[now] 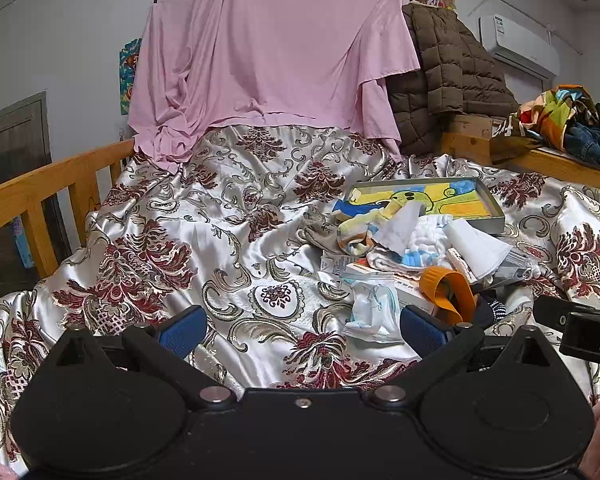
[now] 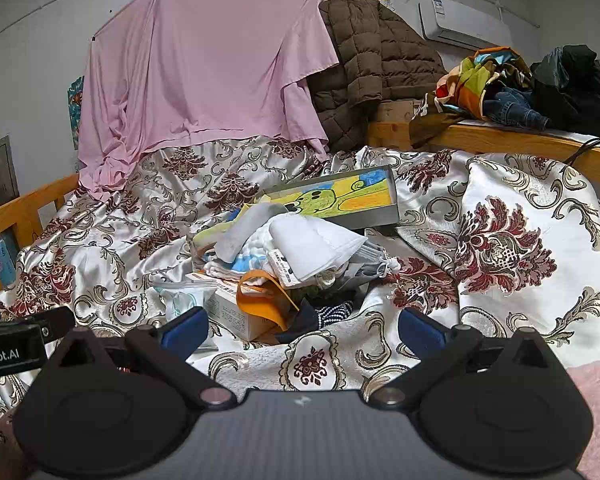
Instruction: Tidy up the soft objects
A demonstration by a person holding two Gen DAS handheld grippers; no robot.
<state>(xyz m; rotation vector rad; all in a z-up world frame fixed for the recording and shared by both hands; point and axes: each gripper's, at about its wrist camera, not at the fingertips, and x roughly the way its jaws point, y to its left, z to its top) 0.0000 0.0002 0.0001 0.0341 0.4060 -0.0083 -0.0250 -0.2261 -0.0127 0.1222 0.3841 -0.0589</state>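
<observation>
2 tongs, left (image 1: 304, 330) and right (image 2: 302, 330), gape wide, empty.

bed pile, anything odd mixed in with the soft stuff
Yes: a cardboard box sits under the orange fabric piece, and a sealed plastic packet lies beside it. Both are hard or packaged items among the cloths.

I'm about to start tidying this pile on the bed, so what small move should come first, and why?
Probably ease the right gripper forward to the orange fabric band at the near edge of the pile. Both grippers are open and empty, and the band lies on top, just ahead of the right fingers. The left gripper is off to the side of the pile.
</observation>
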